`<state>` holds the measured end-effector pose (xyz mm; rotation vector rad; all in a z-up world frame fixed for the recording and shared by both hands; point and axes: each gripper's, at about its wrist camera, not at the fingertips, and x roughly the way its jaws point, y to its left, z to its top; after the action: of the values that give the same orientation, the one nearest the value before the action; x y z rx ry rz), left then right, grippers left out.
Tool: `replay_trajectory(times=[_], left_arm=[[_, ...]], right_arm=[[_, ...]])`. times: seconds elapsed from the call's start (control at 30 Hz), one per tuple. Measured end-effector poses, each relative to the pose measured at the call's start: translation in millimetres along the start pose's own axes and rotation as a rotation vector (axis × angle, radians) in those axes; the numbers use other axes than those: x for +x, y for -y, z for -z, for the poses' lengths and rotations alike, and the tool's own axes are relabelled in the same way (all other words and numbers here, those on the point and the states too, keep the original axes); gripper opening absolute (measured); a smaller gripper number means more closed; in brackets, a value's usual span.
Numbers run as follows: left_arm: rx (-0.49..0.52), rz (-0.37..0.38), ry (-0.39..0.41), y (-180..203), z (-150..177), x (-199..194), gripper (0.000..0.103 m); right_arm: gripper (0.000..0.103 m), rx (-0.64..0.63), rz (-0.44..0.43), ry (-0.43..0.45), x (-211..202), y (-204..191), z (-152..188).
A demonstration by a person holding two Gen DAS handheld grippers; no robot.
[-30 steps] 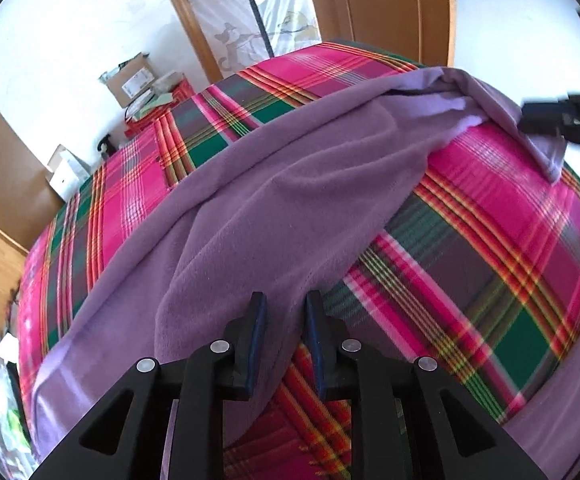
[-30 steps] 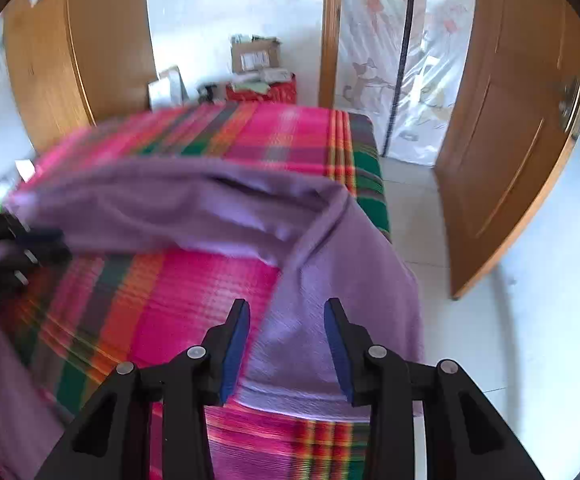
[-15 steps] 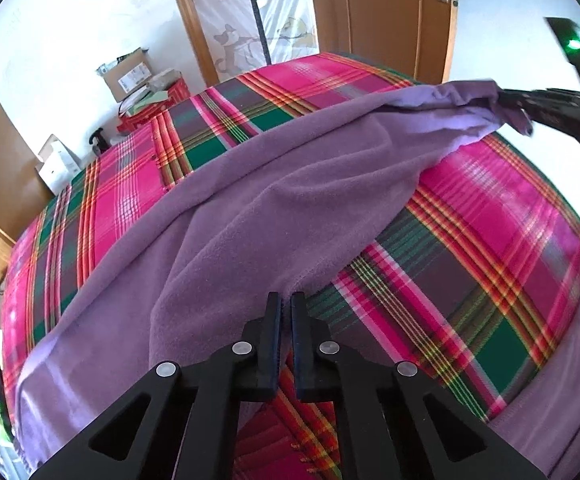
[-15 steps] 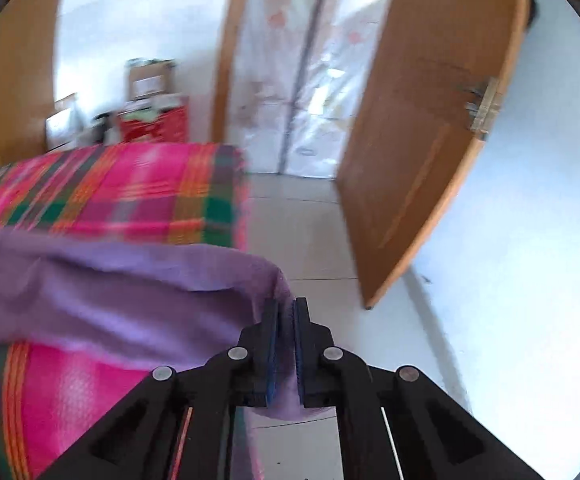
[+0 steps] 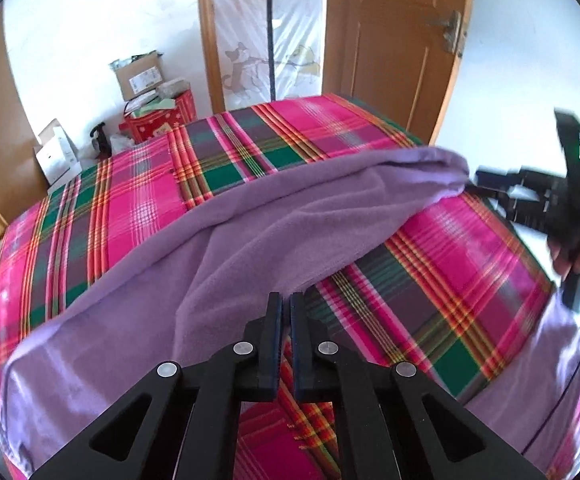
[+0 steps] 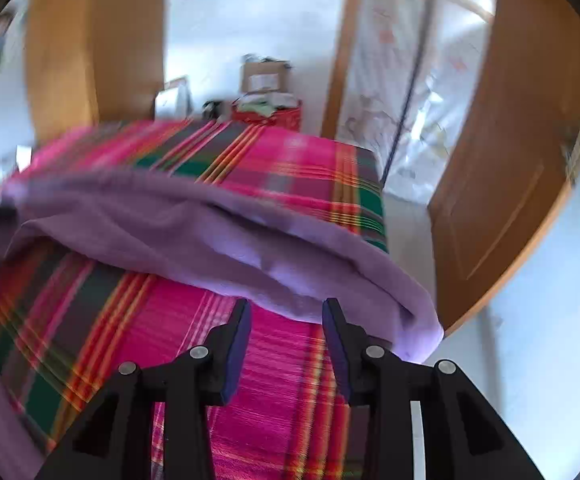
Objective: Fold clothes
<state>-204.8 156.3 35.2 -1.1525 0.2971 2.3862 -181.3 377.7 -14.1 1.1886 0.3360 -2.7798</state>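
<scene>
A large purple fleece cloth lies slantwise across a bed with a pink, green and red plaid sheet. My left gripper is shut on the cloth's near edge and holds it a little above the sheet. At the right of the left wrist view a hand holds my right gripper at the cloth's far corner. In the right wrist view the right gripper has its jaws spread and opening. The edge of the purple cloth lies just at its tips, and the pads do not press it.
An open wooden door stands past the bed's far right corner, beside a curtained doorway. Cardboard boxes and a red box sit by the white wall behind the bed. Pale floor runs along the bed's right side.
My left gripper closed on the cloth's edge and rose with it. My right gripper pinched the far corner half a second ago and has since spread its jaws, swinging back over the bed.
</scene>
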Motion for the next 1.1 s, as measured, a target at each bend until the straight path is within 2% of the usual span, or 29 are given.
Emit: replay_trajectory(times=[0.17,0.3,0.4,0.47,0.6,0.67,0.7,0.8,0.87,0.9,1.0,1.1], left_arm=[[-0.023,-0.012,0.026,-7.0,-0.3,-12.5,0.002],[-0.008,-0.043,-0.036,-7.6,2.7,1.0,0.003],[0.047,-0.069,-0.065,3.1,7.1,10.4,0.011],[0.103,-0.07,-0.07,13.4,9.7,13.9,0.023],[0.191,-0.099,-0.106,29.1,14.0,28.9,0.026],[0.22,-0.13,-0.128,33.1,15.9,38.4,0.026],[0.234,-0.149,-0.131,35.4,16.4,41.9,0.026],[0.288,-0.205,-0.117,44.7,15.1,46.2,0.027],[0.295,-0.224,-0.111,46.3,12.5,47.9,0.027],[0.284,-0.222,-0.11,45.8,10.8,49.0,0.027],[0.241,-0.175,-0.122,41.0,7.0,49.5,0.007],[0.241,-0.17,-0.118,41.6,8.2,45.7,0.004]], right_arm=[[0.042,-0.096,-0.007,-0.033,13.3,-17.2,-7.0],[0.045,-0.135,-0.002,-0.049,23.9,-18.5,-14.1],[0.045,-0.142,0.003,-0.051,27.6,-16.5,-17.3],[0.045,-0.134,-0.007,-0.05,29.5,-16.0,-17.7],[0.045,-0.118,-0.017,-0.037,30.6,-13.2,-18.4],[0.04,-0.109,-0.027,-0.035,30.6,-12.8,-18.2],[0.031,-0.114,-0.024,-0.034,30.1,-13.9,-17.8],[0.014,-0.144,0.008,-0.032,30.0,-20.2,-17.1],[0.007,-0.156,0.02,-0.03,29.0,-22.2,-16.3],[0.005,-0.162,0.026,-0.029,28.5,-23.2,-15.9],[0.004,-0.163,0.029,-0.02,23.2,-23.6,-14.6],[0.003,-0.172,0.034,-0.014,11.1,-23.6,-11.8]])
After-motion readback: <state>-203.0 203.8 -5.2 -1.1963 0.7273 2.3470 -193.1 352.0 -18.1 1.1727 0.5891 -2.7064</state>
